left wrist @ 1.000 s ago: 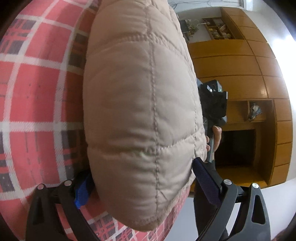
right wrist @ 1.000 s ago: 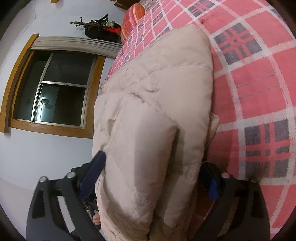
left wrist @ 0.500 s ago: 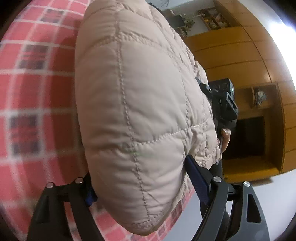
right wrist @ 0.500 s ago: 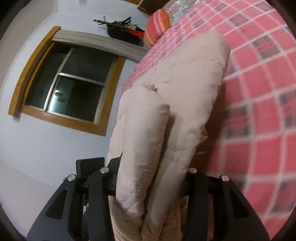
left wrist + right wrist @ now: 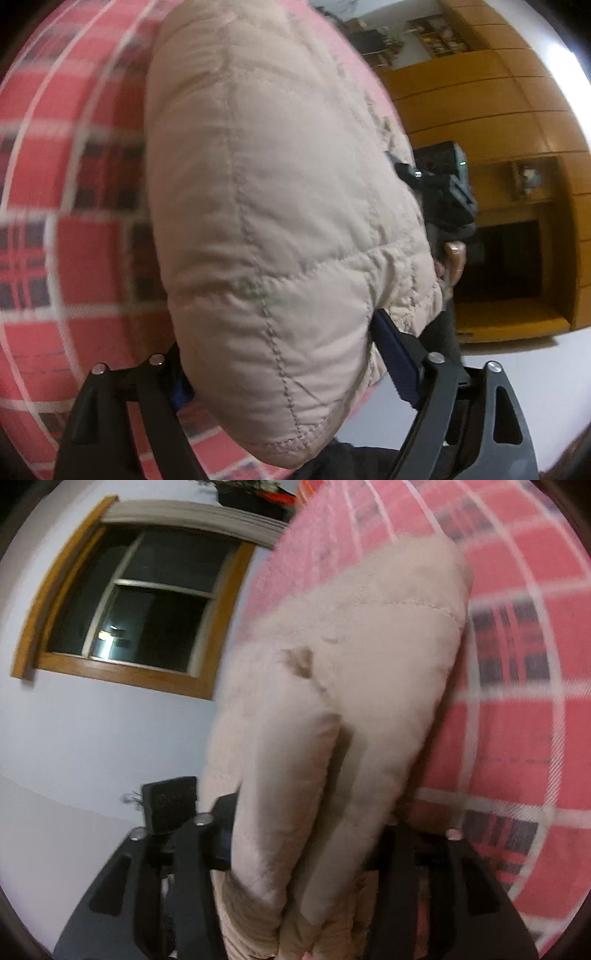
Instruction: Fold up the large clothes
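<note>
A beige quilted puffer jacket (image 5: 266,206) is folded into a thick bundle over the red plaid bedspread (image 5: 48,258). My left gripper (image 5: 284,365) is shut on one end of the bundle, its blue-padded fingers (image 5: 399,354) pressing the padding from both sides. In the right wrist view the same jacket (image 5: 343,709) fills the middle, and my right gripper (image 5: 303,845) is shut on its other end. The other gripper and a hand (image 5: 454,254) show just past the jacket in the left wrist view. Both views are motion-blurred.
The plaid bedspread (image 5: 517,709) runs under and beside the jacket. A wooden wardrobe with an open niche (image 5: 509,258) stands beyond the bed. A dark wood-framed window (image 5: 136,605) sits in a pale wall on the other side.
Both grippers have closed tighter on the jacket's ends over the last second. The bundle has shifted and tilted against the bedspread, and both cameras are moving.
</note>
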The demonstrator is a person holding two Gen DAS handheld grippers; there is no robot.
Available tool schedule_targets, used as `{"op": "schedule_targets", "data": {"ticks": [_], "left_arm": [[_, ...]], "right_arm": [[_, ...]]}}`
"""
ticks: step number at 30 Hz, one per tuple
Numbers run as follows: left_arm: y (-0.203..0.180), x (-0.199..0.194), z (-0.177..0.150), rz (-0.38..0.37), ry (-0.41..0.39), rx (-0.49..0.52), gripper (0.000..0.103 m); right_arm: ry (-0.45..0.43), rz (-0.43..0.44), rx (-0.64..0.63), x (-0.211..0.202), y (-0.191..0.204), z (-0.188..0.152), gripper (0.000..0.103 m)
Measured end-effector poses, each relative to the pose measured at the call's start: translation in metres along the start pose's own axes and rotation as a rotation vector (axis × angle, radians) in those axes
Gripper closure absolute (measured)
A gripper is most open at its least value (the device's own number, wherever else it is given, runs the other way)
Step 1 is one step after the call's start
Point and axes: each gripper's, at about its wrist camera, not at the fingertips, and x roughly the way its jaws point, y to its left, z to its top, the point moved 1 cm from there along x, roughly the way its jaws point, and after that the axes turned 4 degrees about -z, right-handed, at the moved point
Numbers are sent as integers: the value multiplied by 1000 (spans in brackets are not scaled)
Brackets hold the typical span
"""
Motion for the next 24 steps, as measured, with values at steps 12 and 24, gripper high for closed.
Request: {"op": "schedule_targets", "data": {"ticks": [12, 24], "left_arm": [[-52, -94, -42, 204, -392, 248, 11], [-75, -7, -55, 27, -190, 326, 11]], "right_arm": [[-292, -233, -126, -92, 58, -23, 32], [-255, -367, -70, -35, 18, -22, 91]]}}
